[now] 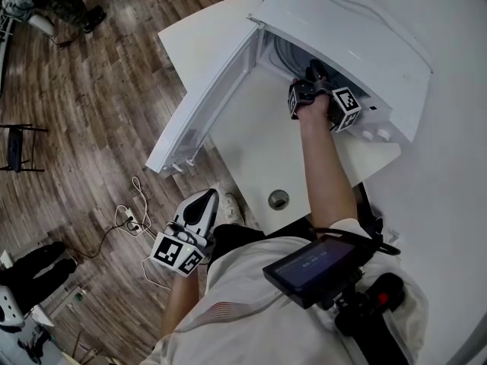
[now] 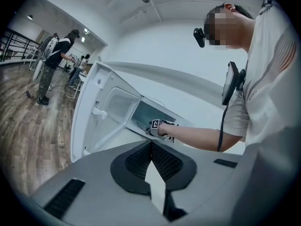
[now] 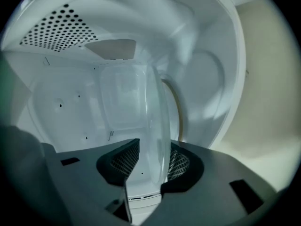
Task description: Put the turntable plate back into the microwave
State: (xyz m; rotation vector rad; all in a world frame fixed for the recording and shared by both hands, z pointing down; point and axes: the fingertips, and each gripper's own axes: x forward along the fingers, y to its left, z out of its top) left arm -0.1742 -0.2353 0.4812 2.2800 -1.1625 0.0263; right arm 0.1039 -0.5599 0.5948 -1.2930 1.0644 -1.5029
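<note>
The microwave (image 1: 358,44) stands on the counter (image 1: 251,143) with its door (image 1: 205,105) swung open to the left. The right tool (image 3: 150,159) reaches into the cavity. The glass plate (image 3: 157,126) is inside too, edge-on between the jaws, which stand a little apart with a gap at the left pad, so the grip looks loosened. Whether the plate sits flat on its ring I cannot tell. Left to do, I judge: seat it and draw out. The left tool (image 2: 151,147) hangs near, pinched together and empty. No brand or writing is readable, only square markers on the tools.
</note>
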